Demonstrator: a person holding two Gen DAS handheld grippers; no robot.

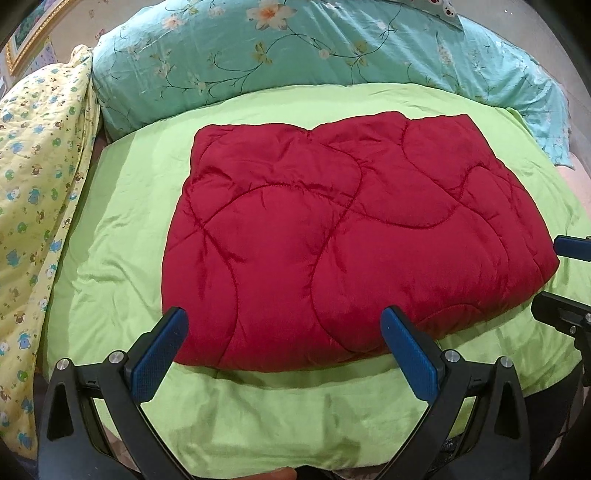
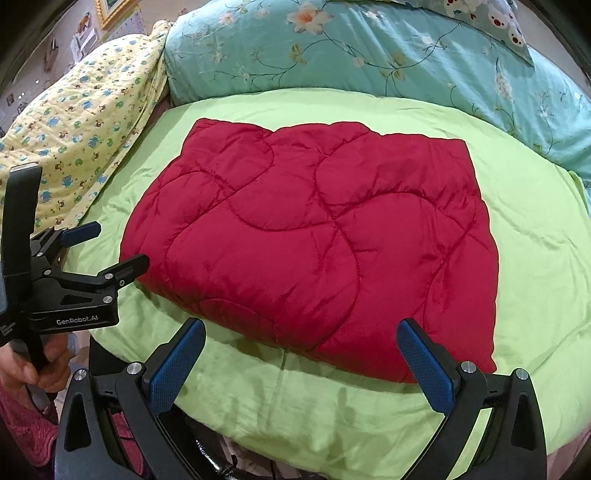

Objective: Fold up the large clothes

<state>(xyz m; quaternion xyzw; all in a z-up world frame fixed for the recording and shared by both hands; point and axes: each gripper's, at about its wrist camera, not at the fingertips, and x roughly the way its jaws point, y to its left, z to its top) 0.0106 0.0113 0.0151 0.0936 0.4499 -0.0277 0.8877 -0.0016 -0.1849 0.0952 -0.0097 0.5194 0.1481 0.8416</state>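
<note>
A red quilted garment (image 1: pixel 332 236) lies folded into a thick rectangle on a lime-green sheet (image 1: pixel 122 229); it also shows in the right wrist view (image 2: pixel 325 236). My left gripper (image 1: pixel 284 325) is open and empty, its blue pads at the garment's near edge. It also shows in the right wrist view (image 2: pixel 118 247), open at the garment's left corner. My right gripper (image 2: pixel 301 336) is open and empty, just short of the garment's near edge. Its fingers (image 1: pixel 569 247) show at the right edge of the left wrist view.
A teal floral quilt (image 1: pixel 295 51) is heaped along the far side of the bed. A yellow patterned quilt (image 1: pixel 40 177) lies bunched on the left. The green sheet (image 2: pixel 535 240) surrounds the garment on all sides. A framed picture (image 2: pixel 110 11) hangs on the far wall.
</note>
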